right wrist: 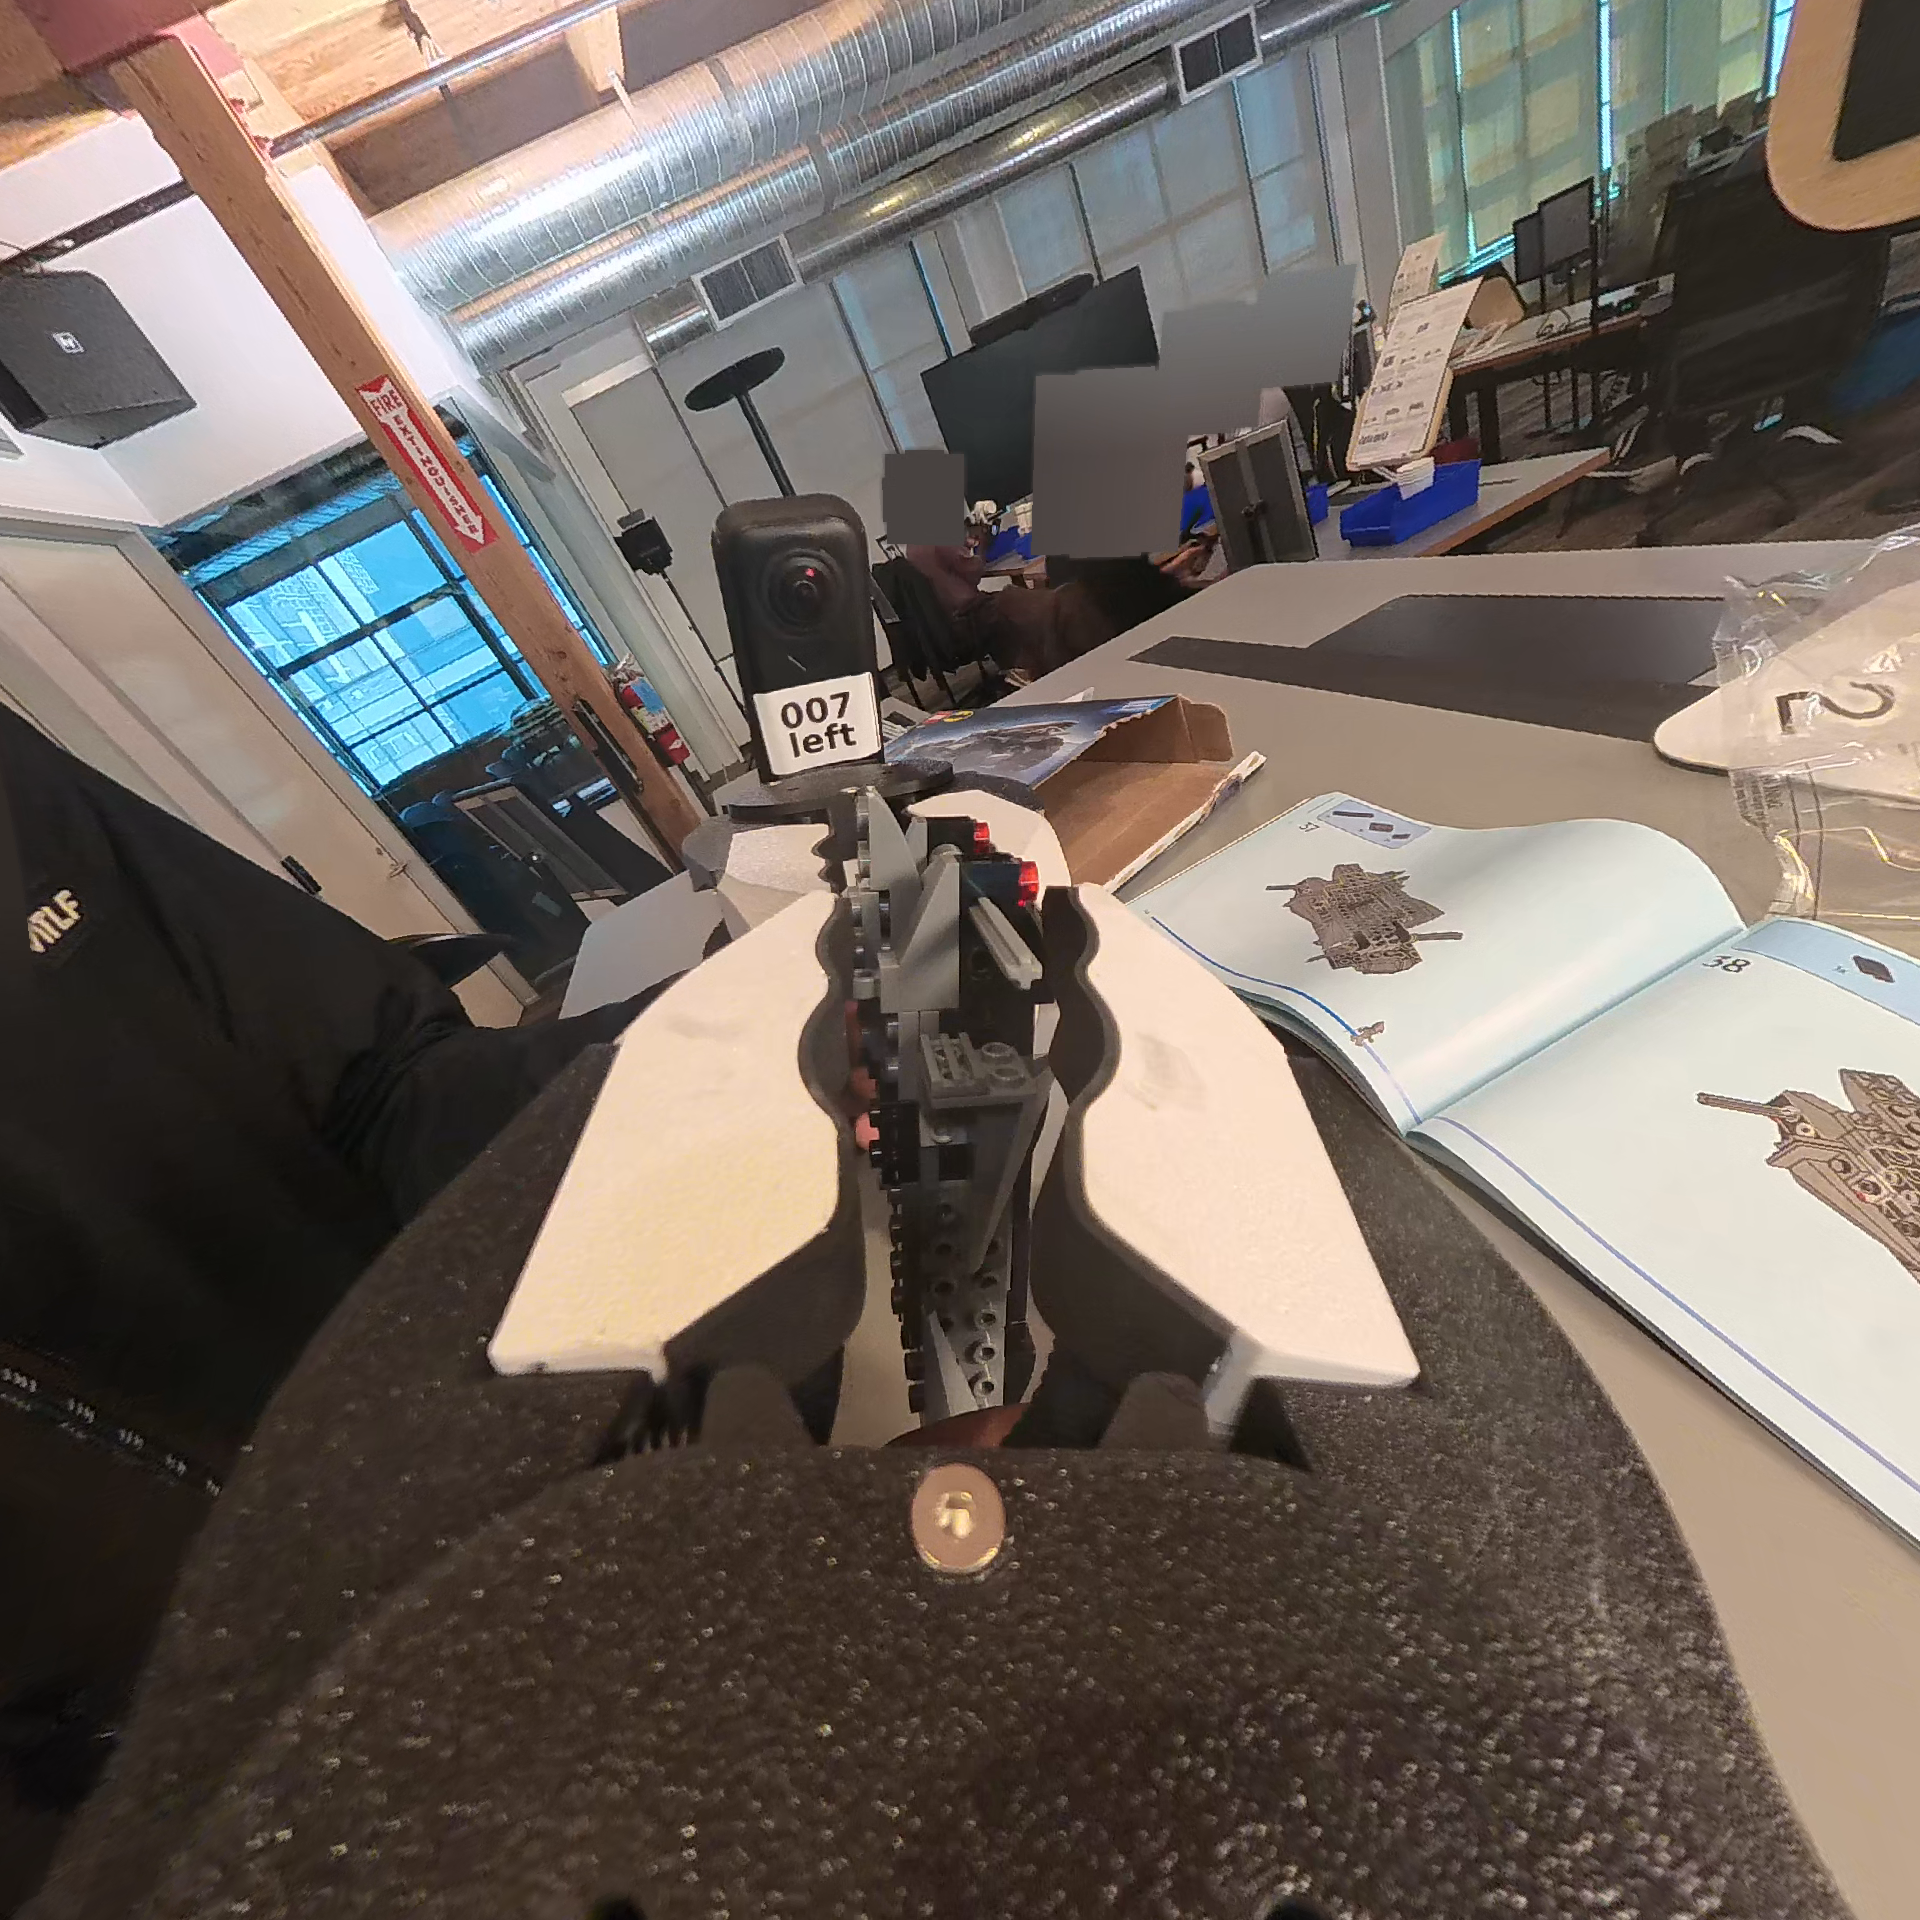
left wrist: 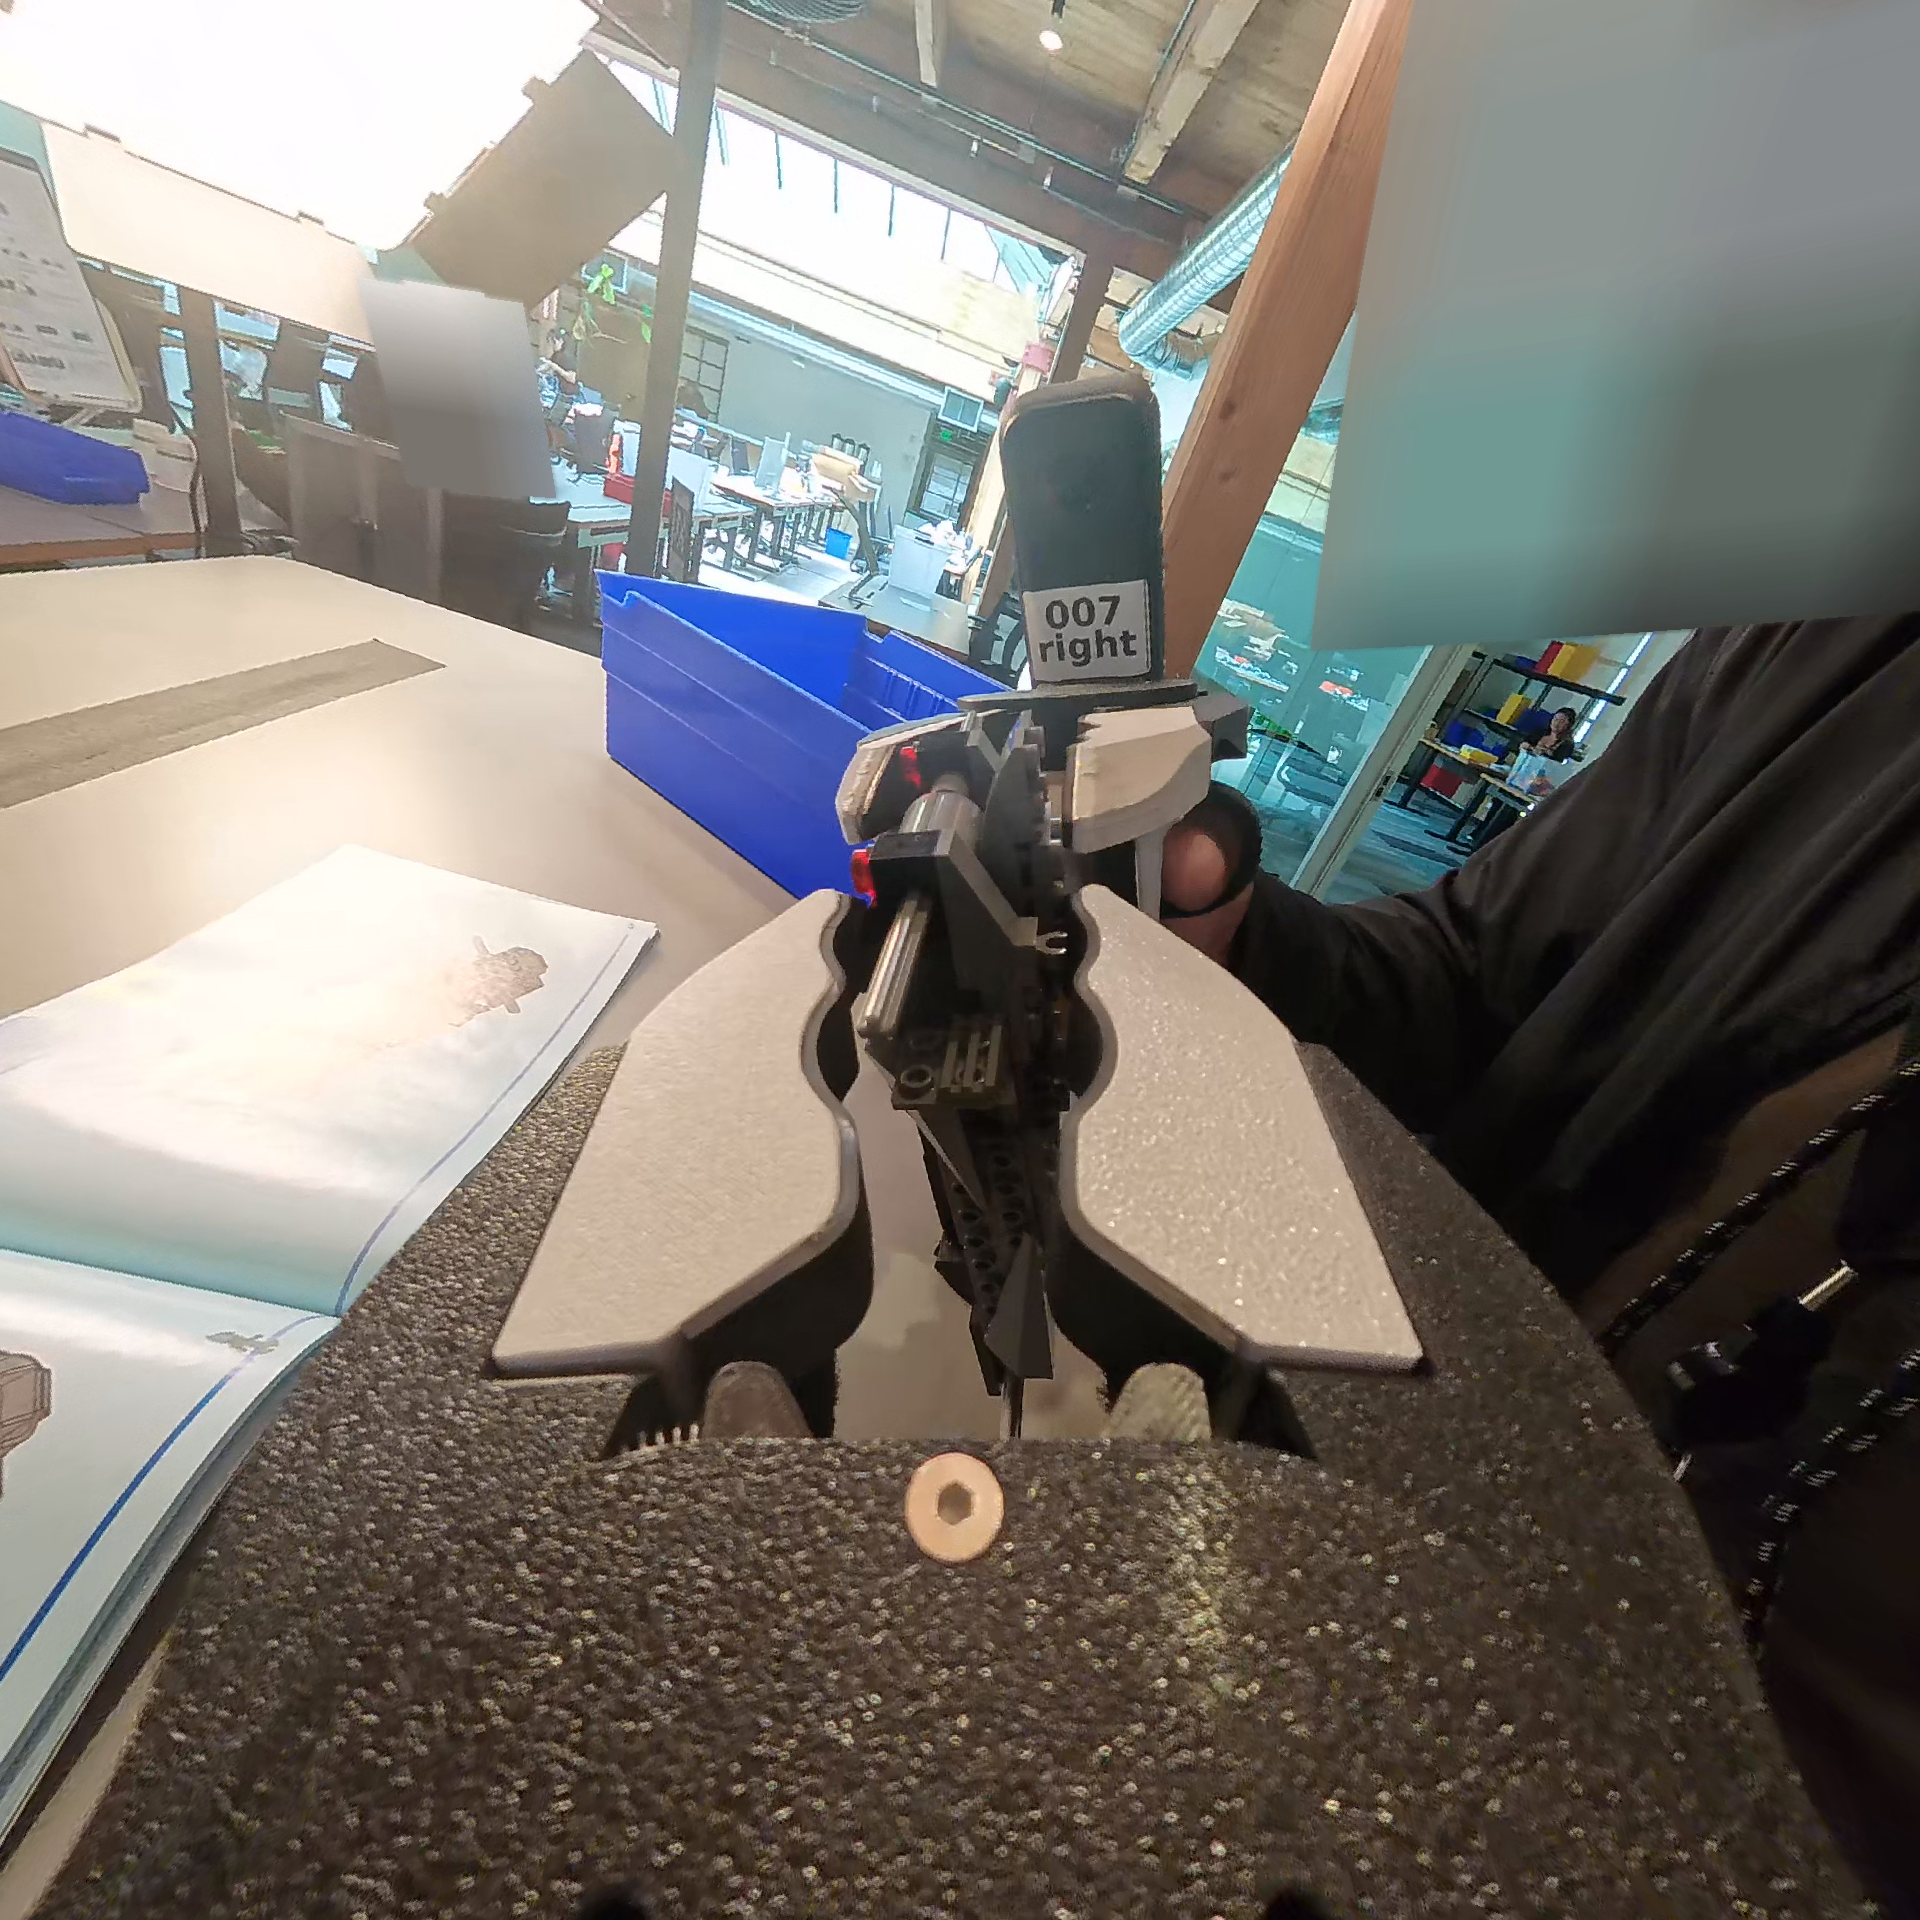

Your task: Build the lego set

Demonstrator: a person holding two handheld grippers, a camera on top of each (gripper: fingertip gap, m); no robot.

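Left gripper (left wrist: 961,935) and right gripper (right wrist: 951,925), facing each other, both clamp the same grey-and-black brick model (left wrist: 966,1039) from opposite ends, above the grey table (left wrist: 312,727), open instruction booklet (right wrist: 1558,1039) beside.

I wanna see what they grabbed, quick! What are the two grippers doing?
Left gripper: closed on the grey and black toy brick model.
Right gripper: closed on the same model's other end.
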